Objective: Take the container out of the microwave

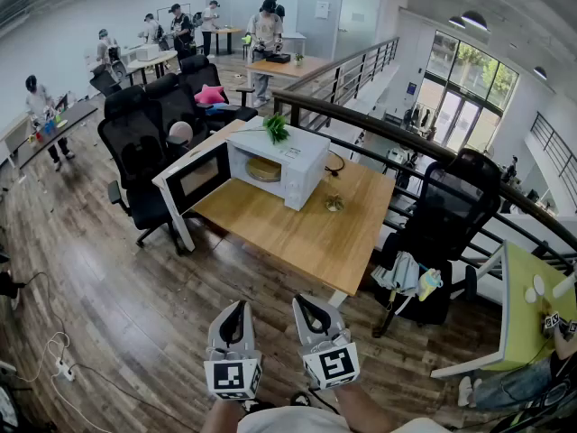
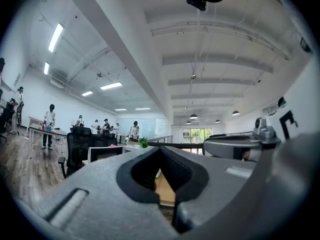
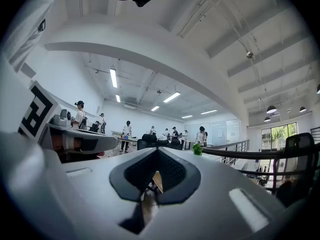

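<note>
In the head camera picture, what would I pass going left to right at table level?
Black office chair → open microwave door → microwave → small object → black chair hung with clothes → green table

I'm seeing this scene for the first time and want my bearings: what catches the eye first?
The white microwave on the wooden table, its door swung wide open and a round container showing inside. Nearer, at the bottom of the head view, the left gripper and right gripper point toward it, both shut, empty and well short of the table.
</note>
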Demonstrator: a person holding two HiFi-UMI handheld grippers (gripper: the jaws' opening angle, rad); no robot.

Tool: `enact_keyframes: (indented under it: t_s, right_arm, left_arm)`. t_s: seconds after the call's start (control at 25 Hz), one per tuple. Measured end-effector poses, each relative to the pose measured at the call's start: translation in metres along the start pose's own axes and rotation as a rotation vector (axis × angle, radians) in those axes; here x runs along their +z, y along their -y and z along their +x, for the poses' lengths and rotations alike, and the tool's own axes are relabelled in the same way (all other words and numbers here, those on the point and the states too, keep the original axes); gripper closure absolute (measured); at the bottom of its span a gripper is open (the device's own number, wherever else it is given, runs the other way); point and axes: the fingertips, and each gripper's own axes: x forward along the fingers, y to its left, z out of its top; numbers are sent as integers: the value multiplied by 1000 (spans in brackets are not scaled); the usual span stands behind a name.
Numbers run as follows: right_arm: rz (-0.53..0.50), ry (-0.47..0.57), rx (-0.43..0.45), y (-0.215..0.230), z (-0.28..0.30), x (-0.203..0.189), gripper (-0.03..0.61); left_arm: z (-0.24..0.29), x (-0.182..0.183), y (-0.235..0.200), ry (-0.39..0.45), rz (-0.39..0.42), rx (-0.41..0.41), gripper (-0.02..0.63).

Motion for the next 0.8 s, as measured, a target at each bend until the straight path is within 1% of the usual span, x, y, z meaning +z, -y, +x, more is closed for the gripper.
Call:
enact_keyframes:
  t_s: [0.28, 0.4, 0.6, 0.8]
  right_arm:
    - [-56, 1, 17, -20, 6, 3, 566]
    - [-56, 7, 2, -31, 13, 2, 566]
    - [-58, -13, -6, -52, 23, -8, 566]
    - [-54, -31, -23, -68, 32, -19, 549]
  left_arm:
    - [-4, -4, -10, 3, -21, -35, 611]
    - [-6, -10, -23, -10, -30, -54, 611]
    - [-14, -23, -42, -37, -51, -82, 611]
    - [-18, -43, -64, -62, -72, -81, 611]
